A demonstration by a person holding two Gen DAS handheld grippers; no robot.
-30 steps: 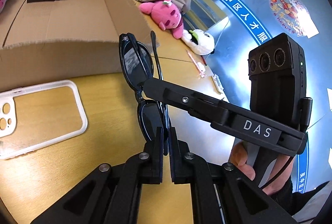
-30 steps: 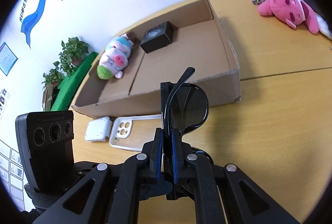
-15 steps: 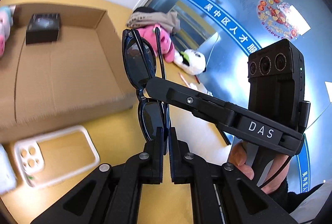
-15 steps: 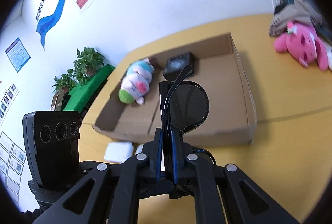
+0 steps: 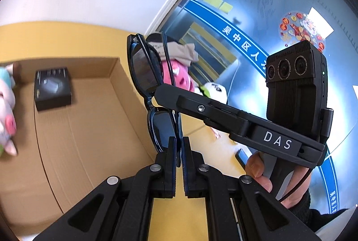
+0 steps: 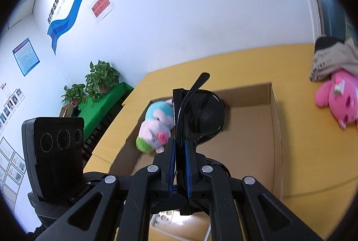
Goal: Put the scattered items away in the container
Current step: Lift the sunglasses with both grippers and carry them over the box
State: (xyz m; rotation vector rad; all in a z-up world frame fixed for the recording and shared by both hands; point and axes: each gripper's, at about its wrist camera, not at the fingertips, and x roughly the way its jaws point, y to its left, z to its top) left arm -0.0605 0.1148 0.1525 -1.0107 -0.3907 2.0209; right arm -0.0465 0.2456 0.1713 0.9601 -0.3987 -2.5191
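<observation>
Both claws clamp our sunglasses [image 5: 145,75]: the left claw [image 5: 179,151] pinches one lens end, the right claw [image 6: 179,151] the other. We hold the glasses upright above the box [image 6: 252,136], off the desk [image 6: 313,174]. Inside the box lie a plush pig [image 6: 154,127] and a black case [image 5: 52,89]. A pink plush [image 6: 335,100] sits on the desk beyond it.

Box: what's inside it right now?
Inside the box are a black case and a pig plush. The sunglasses, held in both grippers, hide part of the floor from the right wrist.
</observation>
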